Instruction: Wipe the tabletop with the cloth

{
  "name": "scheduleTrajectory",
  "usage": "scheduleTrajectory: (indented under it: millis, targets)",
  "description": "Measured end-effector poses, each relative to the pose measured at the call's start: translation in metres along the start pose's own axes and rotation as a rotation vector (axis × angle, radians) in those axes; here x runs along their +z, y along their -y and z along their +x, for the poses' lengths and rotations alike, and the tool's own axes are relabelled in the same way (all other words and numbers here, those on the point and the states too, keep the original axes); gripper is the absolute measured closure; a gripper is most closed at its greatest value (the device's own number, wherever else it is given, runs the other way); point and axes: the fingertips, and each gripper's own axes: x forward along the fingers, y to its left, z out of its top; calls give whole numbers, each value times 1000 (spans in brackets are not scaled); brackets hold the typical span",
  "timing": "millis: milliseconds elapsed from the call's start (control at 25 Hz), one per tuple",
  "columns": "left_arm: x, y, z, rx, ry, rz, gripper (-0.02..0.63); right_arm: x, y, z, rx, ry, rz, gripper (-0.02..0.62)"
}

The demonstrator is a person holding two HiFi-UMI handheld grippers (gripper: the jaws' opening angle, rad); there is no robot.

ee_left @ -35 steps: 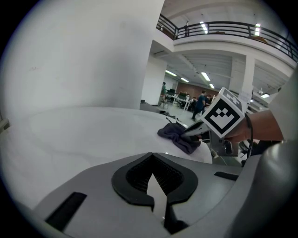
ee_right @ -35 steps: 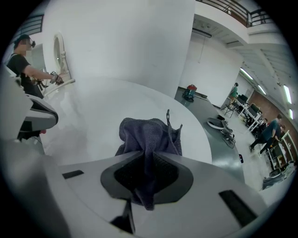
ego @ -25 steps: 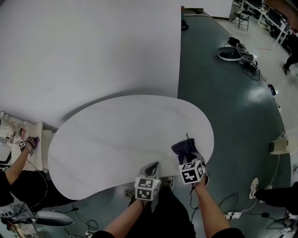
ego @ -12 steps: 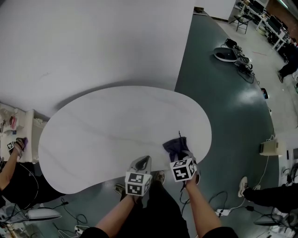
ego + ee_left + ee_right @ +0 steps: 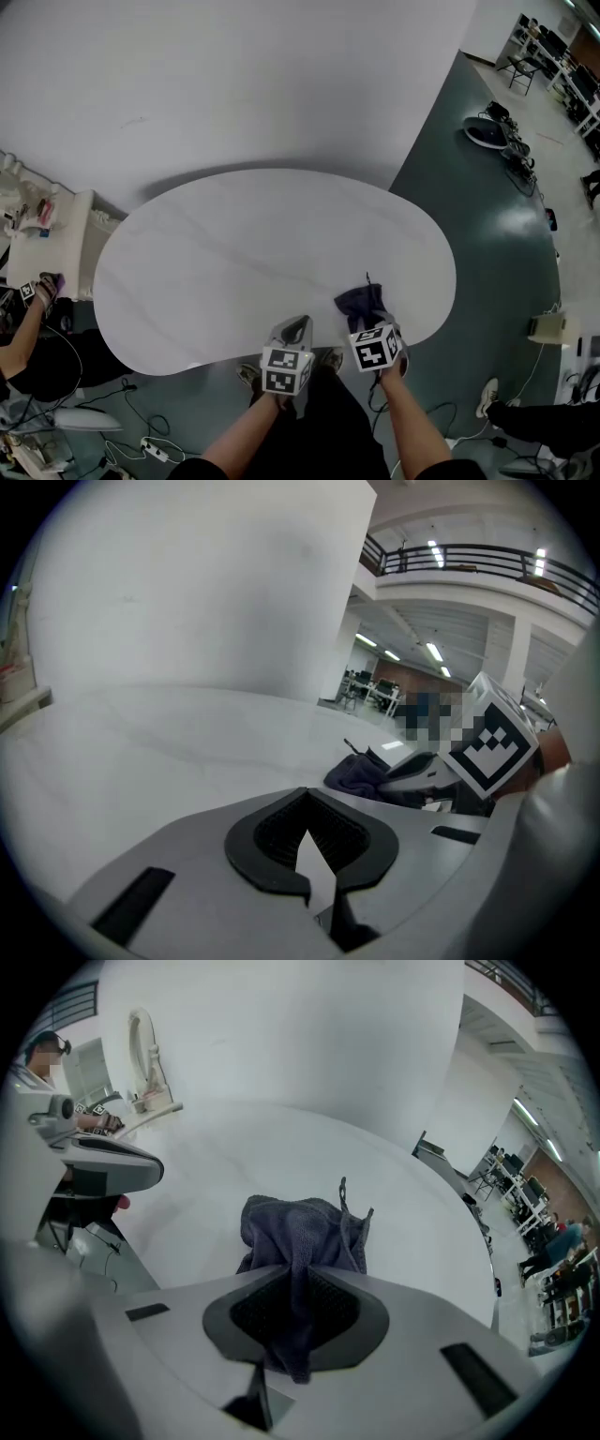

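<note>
I read the right gripper (image 5: 296,1321) clamped on a bunched fold of the dark cloth (image 5: 302,1227), which rests on the tabletop (image 5: 244,253) near its near right edge. Over the last second the cloth has shifted slightly left along that edge. The left gripper (image 5: 309,846), jaws together and empty, sits just left. By my estimate, wiping has barely begun.

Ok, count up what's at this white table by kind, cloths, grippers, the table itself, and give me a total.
Cloth: 1
Grippers: 2, the left gripper and the right gripper
Table: 1
Total: 4
</note>
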Motion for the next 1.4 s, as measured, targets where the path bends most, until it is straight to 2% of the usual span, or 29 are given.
scheduleTrajectory:
  millis: [320, 840, 1200, 1400]
  targets:
    - [-14, -36, -28, 57, 9, -49, 603, 26, -55, 8, 46, 5, -81, 555]
    - [-35, -93, -75, 131, 19, -111, 603, 52, -124, 15, 95, 2, -131, 554]
    - [-43, -136, -107, 162, 40, -134, 603, 69, -163, 19, 98, -9, -135, 554]
    - [-47, -154, -126, 149, 41, -100, 603, 80, -184, 21, 89, -12, -115, 554]
